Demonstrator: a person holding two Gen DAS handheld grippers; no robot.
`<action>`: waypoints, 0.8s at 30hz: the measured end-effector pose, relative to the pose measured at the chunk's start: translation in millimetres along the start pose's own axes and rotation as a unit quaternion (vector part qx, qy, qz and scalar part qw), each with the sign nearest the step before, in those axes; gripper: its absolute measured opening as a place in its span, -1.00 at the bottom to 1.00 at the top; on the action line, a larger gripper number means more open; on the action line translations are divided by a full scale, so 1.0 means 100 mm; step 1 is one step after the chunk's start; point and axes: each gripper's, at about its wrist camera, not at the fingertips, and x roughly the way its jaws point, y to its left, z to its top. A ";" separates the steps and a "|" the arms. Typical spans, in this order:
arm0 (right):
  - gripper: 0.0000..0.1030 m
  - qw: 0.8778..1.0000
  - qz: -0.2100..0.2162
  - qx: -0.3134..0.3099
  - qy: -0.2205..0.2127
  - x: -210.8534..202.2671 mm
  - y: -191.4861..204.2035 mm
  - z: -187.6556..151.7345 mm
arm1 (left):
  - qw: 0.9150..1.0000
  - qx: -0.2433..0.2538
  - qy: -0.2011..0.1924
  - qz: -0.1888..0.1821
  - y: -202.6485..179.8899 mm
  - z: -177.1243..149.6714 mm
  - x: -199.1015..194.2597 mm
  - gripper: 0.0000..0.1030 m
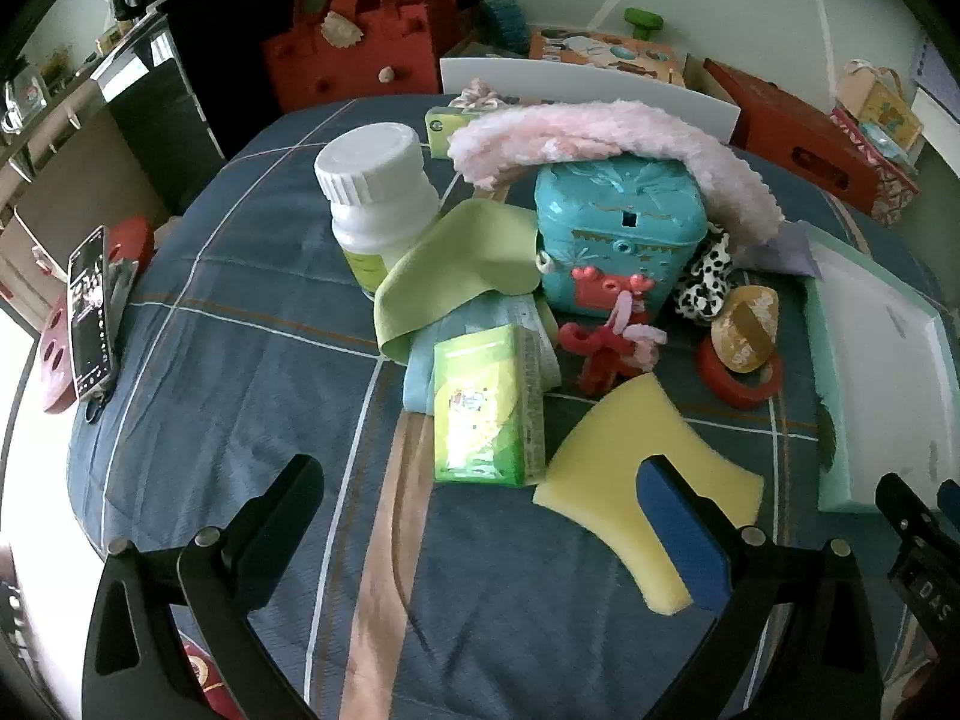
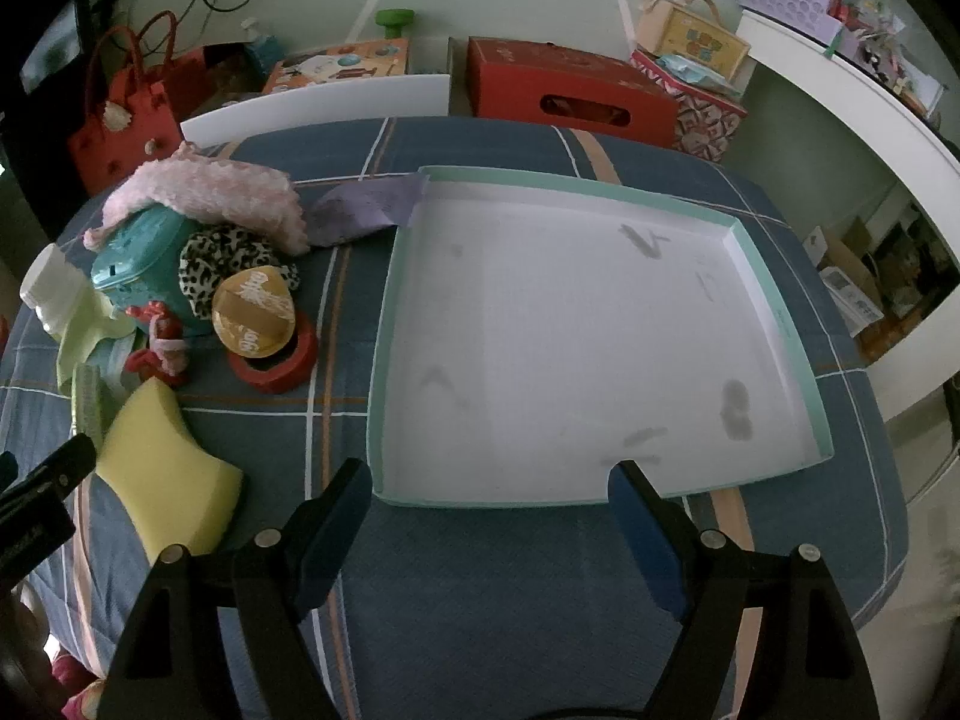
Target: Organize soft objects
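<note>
While both jaws stand wide and empty, the left hand-held gripper (image 1: 480,516) faces a sponge (image 1: 630,480), the right hand-held gripper (image 2: 489,516) a tray (image 2: 384,360).

One yellow sponge (image 1: 624,450), one tray (image 2: 780,324) (white-floored), two tissue packs (image 1: 486,414)

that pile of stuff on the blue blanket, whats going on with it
A person holds two grippers over a plaid blanket, both open and gripping nothing. The left gripper hovers by a yellow sponge and a green tissue pack, in front of a heap with a pink fluffy piece, a teal box and a white bottle. The right gripper faces an empty white tray. Nothing is sorted yet.
</note>
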 end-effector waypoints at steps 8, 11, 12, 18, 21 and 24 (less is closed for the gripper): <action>0.63 1.000 -0.002 -0.005 0.001 0.00 0.03 -0.01 | 1.000 -0.002 -0.001 -0.008 0.02 -0.03 -0.04 1.00; 0.63 1.000 0.005 -0.010 -0.006 -0.02 0.07 -0.01 | 1.000 -0.007 -0.001 -0.011 0.04 -0.01 -0.04 1.00; 0.63 1.000 0.013 -0.011 -0.008 -0.04 0.09 -0.01 | 1.000 -0.009 -0.001 -0.013 0.06 -0.01 -0.03 1.00; 0.63 0.992 0.117 -0.043 -0.006 -0.02 0.42 0.01 | 0.998 -0.056 -0.008 -0.018 0.38 0.07 -0.02 1.00; 0.63 0.986 0.149 -0.069 0.009 0.04 0.66 0.01 | 0.996 -0.086 -0.008 -0.011 0.58 0.09 0.01 1.00; 0.63 0.982 0.161 -0.097 0.020 0.10 0.88 0.00 | 0.993 -0.114 -0.005 -0.010 0.77 0.08 0.07 1.00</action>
